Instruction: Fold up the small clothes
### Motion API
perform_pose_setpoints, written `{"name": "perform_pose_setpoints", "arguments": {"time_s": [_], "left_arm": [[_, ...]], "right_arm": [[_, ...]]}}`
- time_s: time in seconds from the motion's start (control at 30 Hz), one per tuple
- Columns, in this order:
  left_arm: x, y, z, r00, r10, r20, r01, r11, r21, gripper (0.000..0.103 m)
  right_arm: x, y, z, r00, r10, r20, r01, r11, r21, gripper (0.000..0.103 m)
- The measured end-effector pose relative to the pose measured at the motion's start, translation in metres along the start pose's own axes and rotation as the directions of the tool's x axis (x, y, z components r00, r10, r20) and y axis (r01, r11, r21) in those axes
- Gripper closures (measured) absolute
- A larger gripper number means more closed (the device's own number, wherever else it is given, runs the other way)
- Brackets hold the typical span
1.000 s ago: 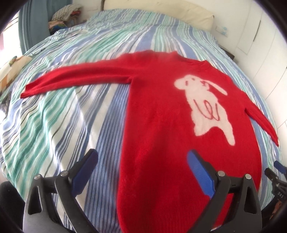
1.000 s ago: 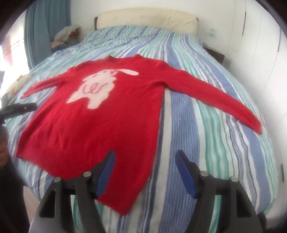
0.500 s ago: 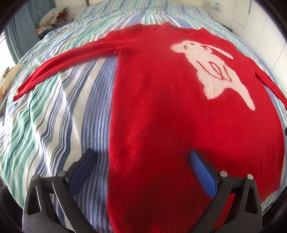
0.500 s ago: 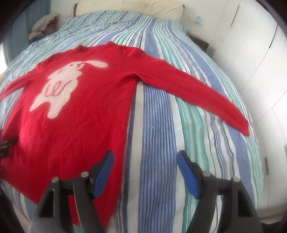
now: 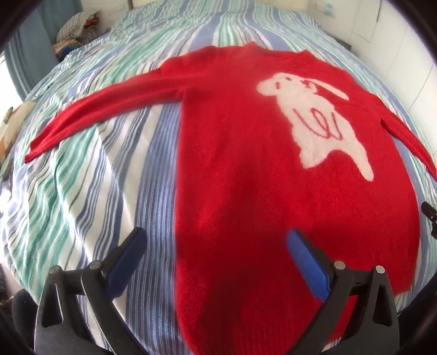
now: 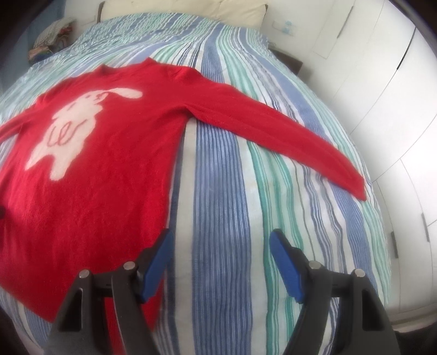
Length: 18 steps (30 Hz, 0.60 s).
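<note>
A red sweater [image 5: 245, 169] with a white animal figure [image 5: 316, 120] lies flat, face up, on the striped bed, both sleeves spread out. My left gripper [image 5: 215, 245] is open and empty, hovering over the sweater's lower left edge near the hem. In the right wrist view the sweater [image 6: 109, 169] fills the left side and its right sleeve [image 6: 286, 136] stretches out to the right. My right gripper [image 6: 221, 251] is open and empty, just past the sweater's right side edge, above bare bedding.
The bed [image 6: 273, 207] has a blue, green and white striped cover, with a cream pillow [image 6: 185, 8] at the head. A pile of clothes [image 5: 76, 30] sits at the far left. White wardrobe doors [image 6: 382, 82] stand along the right.
Both grippers moved in over the bed and then eased back a little. The right one shifted right, off the sweater's body onto bare cover. The sweater has not moved.
</note>
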State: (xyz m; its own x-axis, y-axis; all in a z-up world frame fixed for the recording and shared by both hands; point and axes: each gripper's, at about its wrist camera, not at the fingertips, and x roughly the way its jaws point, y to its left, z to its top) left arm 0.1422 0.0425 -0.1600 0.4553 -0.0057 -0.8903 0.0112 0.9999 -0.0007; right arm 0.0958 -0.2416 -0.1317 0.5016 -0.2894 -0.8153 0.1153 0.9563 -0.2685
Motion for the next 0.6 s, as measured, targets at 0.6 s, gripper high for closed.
{"name": "perform_pose_setpoints", "arguments": {"time_s": [0.6], "left_arm": [[-0.027,-0.052,0.043,1.0,0.001,0.023,-0.003,0.997,0.076,0.001]], "right_arm": [[-0.018,0.007,0.036,0.994,0.062,-0.089,-0.055,0.996,0.071,0.023]]}}
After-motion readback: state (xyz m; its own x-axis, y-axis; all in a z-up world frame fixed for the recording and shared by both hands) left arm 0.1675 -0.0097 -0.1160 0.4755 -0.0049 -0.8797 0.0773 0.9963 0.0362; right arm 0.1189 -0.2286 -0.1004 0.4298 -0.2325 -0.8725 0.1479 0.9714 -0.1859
